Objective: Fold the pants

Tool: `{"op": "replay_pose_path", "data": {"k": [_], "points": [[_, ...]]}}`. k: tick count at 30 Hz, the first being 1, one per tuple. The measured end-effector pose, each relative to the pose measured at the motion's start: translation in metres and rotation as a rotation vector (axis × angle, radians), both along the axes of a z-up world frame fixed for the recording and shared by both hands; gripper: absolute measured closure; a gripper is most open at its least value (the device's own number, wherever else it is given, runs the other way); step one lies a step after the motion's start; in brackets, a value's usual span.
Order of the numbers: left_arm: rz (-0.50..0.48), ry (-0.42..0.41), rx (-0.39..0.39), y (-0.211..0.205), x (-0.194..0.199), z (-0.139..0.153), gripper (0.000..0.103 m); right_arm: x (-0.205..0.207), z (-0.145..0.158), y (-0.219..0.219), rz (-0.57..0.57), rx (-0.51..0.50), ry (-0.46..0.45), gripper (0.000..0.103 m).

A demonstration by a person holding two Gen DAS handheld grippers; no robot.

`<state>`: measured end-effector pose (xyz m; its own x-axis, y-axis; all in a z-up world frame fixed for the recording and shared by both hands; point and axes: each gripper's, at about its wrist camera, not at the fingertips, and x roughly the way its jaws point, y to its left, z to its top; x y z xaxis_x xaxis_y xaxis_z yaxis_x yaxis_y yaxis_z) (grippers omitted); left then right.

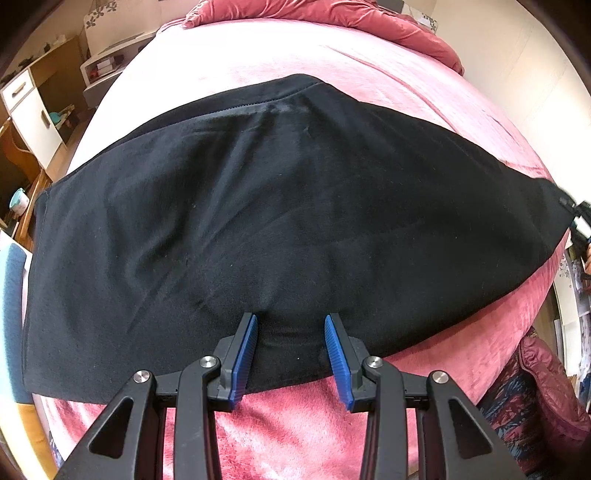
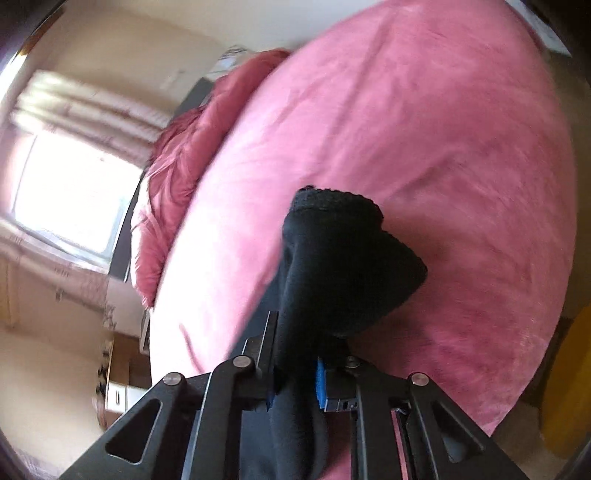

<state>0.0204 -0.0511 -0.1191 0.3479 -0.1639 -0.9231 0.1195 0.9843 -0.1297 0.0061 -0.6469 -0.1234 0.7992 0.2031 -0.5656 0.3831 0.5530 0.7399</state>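
Black pants (image 1: pixel 280 221) lie spread flat across the pink bed cover (image 1: pixel 295 424), running from left to right in the left wrist view. My left gripper (image 1: pixel 291 321) points down onto their near edge, its blue pads (image 1: pixel 246 354) apart and the fingertips resting on the cloth, gripping nothing. At the pants' far right end a blurred dark piece (image 1: pixel 580 218), likely my right gripper, meets the cloth. In the right wrist view my right gripper (image 2: pixel 306 354) is shut on a bunched end of the pants (image 2: pixel 332 266), whose stitched edge stands up above the bed cover (image 2: pixel 424 129). The cloth hides most of its fingers.
A crumpled pink duvet (image 1: pixel 332 14) lies at the head of the bed. Wooden and white cabinets (image 1: pixel 33 110) and a blue chair (image 1: pixel 11 314) stand to the left. A patterned cushion (image 1: pixel 535 398) sits low right. A bright window (image 2: pixel 66 199) shows beyond the bed.
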Motion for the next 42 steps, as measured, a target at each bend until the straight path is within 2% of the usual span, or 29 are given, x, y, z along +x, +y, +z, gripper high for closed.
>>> {"op": "replay_pose_path", "data": {"k": [7,12,14,17,21,25,27,30,32,34,36,37,38,40,42], "points": [[0.026,-0.003,-0.059,0.01,0.008,0.01,0.064,0.005,0.054,0.052,0.168,-0.104,-0.095,0.087],[0.042,-0.022,-0.126,0.019,0.014,0.022,0.064,0.021,0.088,0.128,0.374,-0.186,-0.139,0.087],[0.046,-0.028,-0.162,0.021,0.015,0.027,0.064,0.028,0.092,0.165,0.466,-0.208,-0.136,0.087],[0.054,-0.034,-0.206,0.029,0.017,0.032,0.064,0.039,0.087,0.23,0.609,-0.258,-0.105,0.087],[0.078,-0.024,-0.274,0.044,0.021,0.035,0.064,0.052,0.061,0.318,0.784,-0.348,-0.027,0.087],[0.09,-0.024,-0.314,0.052,0.023,0.038,0.064,0.053,0.025,0.38,0.912,-0.44,0.058,0.087],[0.088,-0.019,-0.348,0.056,0.027,0.04,0.064,0.048,0.01,0.404,0.952,-0.526,0.096,0.087],[0.082,-0.006,-0.395,0.053,0.04,0.042,0.064,0.041,-0.003,0.42,0.986,-0.611,0.116,0.08],[0.075,0.005,-0.435,0.048,0.045,0.043,0.063,0.037,-0.005,0.42,0.997,-0.619,0.106,0.069],[0.066,0.023,-0.483,0.044,0.054,0.042,0.062,0.036,-0.002,0.415,1.022,-0.573,0.088,0.049],[0.066,0.044,-0.532,0.042,0.063,0.042,0.06,0.028,0.003,0.411,1.07,-0.504,0.068,0.043],[0.069,0.052,-0.555,0.041,0.066,0.041,0.057,0.024,0.006,0.408,1.085,-0.484,0.059,0.041],[0.071,0.065,-0.586,0.038,0.07,0.04,0.046,0.017,0.007,0.402,1.1,-0.471,0.055,0.041],[0.083,0.102,-0.647,0.033,0.074,0.036,0.035,0.007,0.014,0.382,1.088,-0.461,0.054,0.041],[0.09,0.137,-0.675,0.029,0.081,0.03,0.034,-0.002,0.018,0.353,1.029,-0.451,0.076,0.041]]}}
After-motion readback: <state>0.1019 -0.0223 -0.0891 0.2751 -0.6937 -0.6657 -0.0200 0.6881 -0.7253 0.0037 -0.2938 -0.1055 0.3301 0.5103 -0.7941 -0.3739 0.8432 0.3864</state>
